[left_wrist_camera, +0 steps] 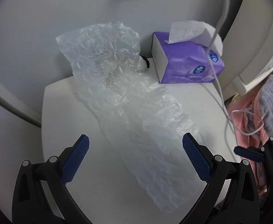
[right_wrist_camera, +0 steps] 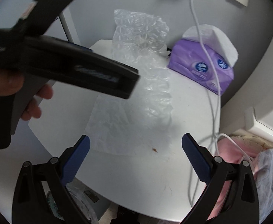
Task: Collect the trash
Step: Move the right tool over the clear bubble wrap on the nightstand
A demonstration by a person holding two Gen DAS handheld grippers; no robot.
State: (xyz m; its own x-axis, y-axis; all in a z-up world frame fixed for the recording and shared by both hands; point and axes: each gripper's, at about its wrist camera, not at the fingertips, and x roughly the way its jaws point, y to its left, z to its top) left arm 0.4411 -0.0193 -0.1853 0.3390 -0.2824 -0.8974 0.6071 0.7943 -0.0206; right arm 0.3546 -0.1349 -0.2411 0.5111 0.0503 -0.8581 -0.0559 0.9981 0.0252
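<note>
Lying crumpled along the middle of the round white bench (left_wrist_camera: 65, 112), a long sheet of clear plastic wrap (left_wrist_camera: 129, 97) ran from the back edge toward both grippers, its far end lifted against the wall. The left gripper (left_wrist_camera: 135, 158) hovered over its near end with jaws wide apart and empty, and the right gripper (right_wrist_camera: 135, 160) stood likewise spread and empty. A purple soft pack of white tissues (left_wrist_camera: 188, 59) sat just beside the wrap, crossed by a thin white cable (left_wrist_camera: 218, 85).
</note>
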